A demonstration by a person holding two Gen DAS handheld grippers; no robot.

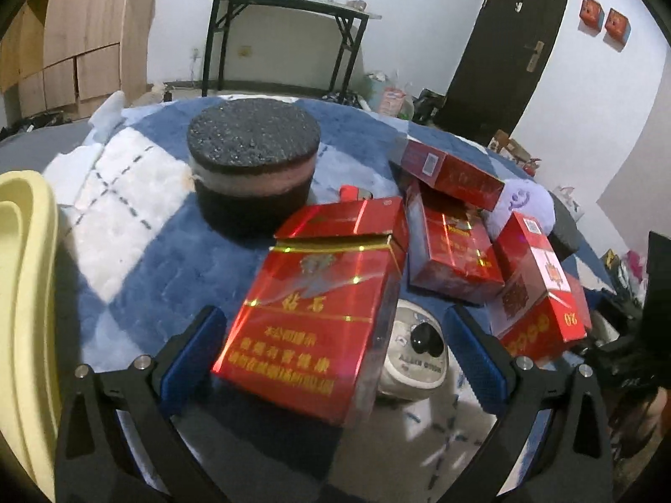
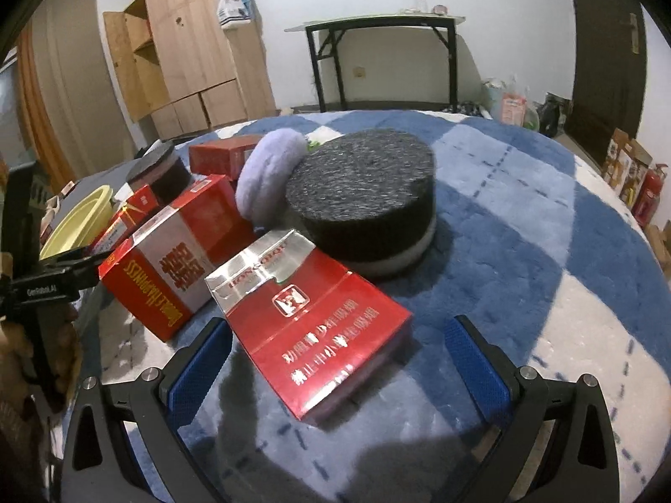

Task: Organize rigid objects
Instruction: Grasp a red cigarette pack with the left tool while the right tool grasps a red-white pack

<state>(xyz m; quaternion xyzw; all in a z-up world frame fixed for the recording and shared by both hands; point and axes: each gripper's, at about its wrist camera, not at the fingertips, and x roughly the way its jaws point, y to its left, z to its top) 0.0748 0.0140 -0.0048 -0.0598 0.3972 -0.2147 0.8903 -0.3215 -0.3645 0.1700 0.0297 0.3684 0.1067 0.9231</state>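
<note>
Nearest pack, left view: your left claw (image 1: 335, 352) is spread wide around a red cigarette pack (image 1: 318, 314) with gold lettering; neither blue pad touches it.
Left claw state: fully apart, holding nothing.
White round device (image 1: 415, 352): at 3 o'clock of that pack, just beside it, on the blue-and-white checked blanket (image 1: 138, 226).
Other red packs: a loose pile (image 1: 461, 243) at 1 o'clock, some leaning on each other.
Dark round sponge block (image 1: 251, 159): at 11 o'clock, standing flat.
Yellow basin (image 1: 25, 293): at 9 o'clock, at the frame edge.
Right claw (image 2: 337, 360): spread wide, empty; a red-and-silver pack (image 2: 314, 327) lies flat between its fingers, apart from both.
Right view, 12 o'clock: a second dark sponge block (image 2: 365, 197), with a lilac plush pad (image 2: 268, 172) leaning on it.
</note>
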